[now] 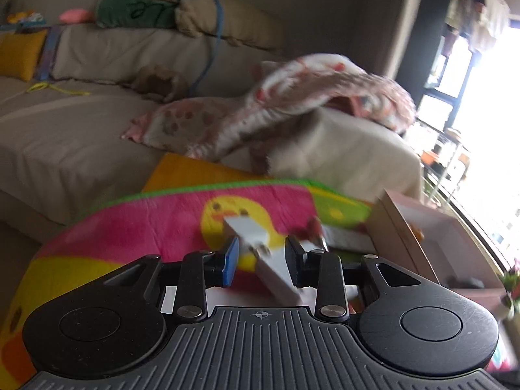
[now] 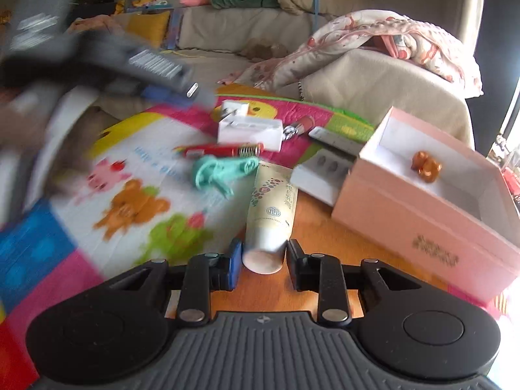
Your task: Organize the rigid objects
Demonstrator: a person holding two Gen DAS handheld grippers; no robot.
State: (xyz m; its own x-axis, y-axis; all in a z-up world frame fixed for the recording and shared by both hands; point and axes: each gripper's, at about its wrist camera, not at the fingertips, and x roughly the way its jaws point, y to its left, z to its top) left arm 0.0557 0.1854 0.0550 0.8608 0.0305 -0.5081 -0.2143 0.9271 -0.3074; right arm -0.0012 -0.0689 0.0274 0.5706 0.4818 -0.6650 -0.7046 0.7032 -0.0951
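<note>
Left gripper (image 1: 261, 258) with fingers (image 1: 230, 261) spread, white block (image 1: 271, 261) lying slantwise between them, touch unclear through blur, right gripper (image 2: 264, 255) fingers (image 2: 235, 260) spread about the near end of a cream tube (image 2: 271, 214) on the surface (image 2: 320, 227), pink box (image 2: 422, 201) to the right.

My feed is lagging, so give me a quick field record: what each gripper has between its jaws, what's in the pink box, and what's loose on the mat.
left gripper: jaws either side of a white block; contact blurred
right gripper: jaws open around the cap end of the cream tube
pink box: open, holds one small orange figure
loose on mat: white charger box, red pen, teal clip
</note>
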